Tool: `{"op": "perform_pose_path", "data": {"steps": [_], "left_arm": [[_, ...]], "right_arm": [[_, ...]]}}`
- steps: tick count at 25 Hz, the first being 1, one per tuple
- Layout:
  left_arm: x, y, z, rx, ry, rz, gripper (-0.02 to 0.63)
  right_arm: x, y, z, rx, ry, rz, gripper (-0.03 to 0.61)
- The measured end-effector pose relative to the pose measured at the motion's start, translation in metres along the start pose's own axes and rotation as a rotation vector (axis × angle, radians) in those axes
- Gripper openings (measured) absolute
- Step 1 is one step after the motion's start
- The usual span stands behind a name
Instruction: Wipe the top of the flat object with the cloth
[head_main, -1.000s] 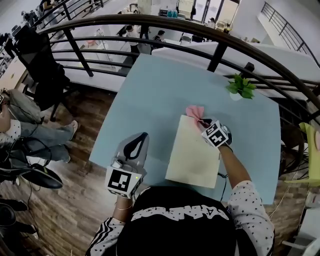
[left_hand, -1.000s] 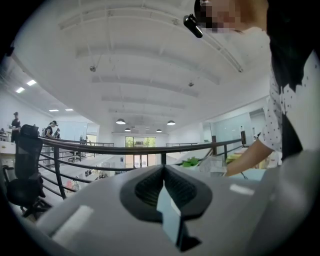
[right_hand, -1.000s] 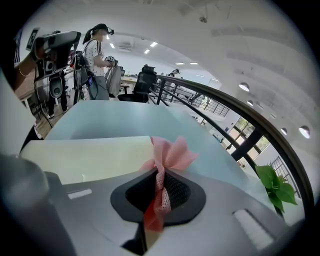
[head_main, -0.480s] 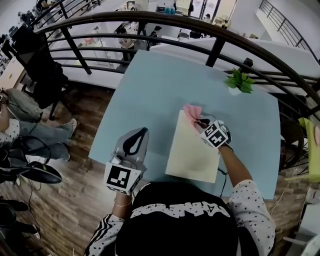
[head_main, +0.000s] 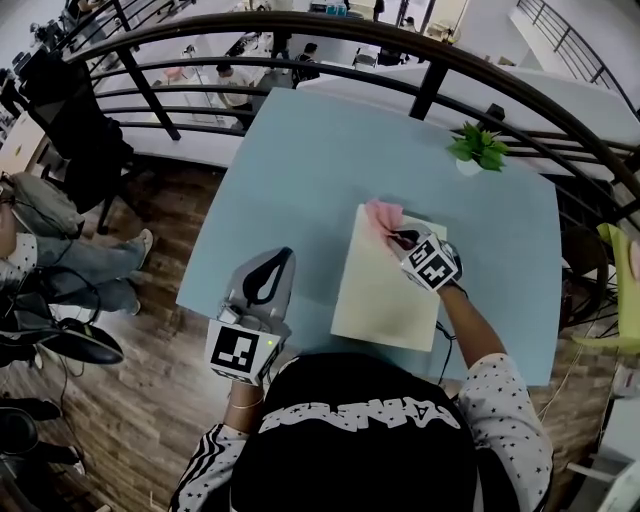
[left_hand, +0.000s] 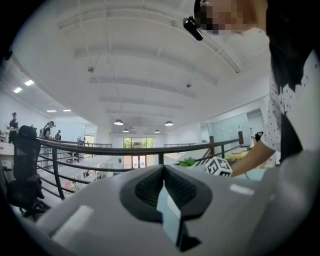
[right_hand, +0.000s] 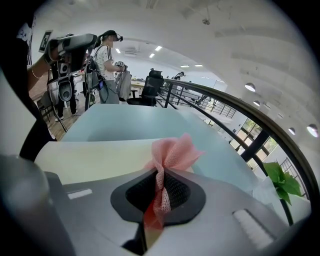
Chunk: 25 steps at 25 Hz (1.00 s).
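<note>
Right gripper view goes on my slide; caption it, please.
Right hand-held gripper shut on a pink cloth, at the far edge of the cream flat object.

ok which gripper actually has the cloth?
The right gripper: its jaws are shut on the pink cloth, at the far end of the cream flat object. The left gripper is shut and empty.

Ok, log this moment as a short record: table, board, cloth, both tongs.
table: light blue, small green plant at far right
board: pale, flat, lying on table
cloth: pink, at board's far left corner
right tongs: shut on cloth
left tongs: shut, empty, left of board
</note>
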<state>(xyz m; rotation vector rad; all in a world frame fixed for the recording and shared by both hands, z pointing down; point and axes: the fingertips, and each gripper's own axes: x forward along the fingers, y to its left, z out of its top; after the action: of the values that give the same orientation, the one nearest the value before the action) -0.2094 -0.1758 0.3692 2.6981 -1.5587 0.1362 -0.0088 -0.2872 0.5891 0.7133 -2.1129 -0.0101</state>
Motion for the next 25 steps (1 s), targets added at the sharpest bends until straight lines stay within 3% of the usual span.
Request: {"op": "perform_pose_path", "data": {"steps": [25], "left_arm": [[-0.002,-0.019,-0.009,-0.010,0.014,-0.059,0.000]], "right_arm": [[-0.030,0.082,-0.003,-0.130,-0.013,0.119,0.020]]}}
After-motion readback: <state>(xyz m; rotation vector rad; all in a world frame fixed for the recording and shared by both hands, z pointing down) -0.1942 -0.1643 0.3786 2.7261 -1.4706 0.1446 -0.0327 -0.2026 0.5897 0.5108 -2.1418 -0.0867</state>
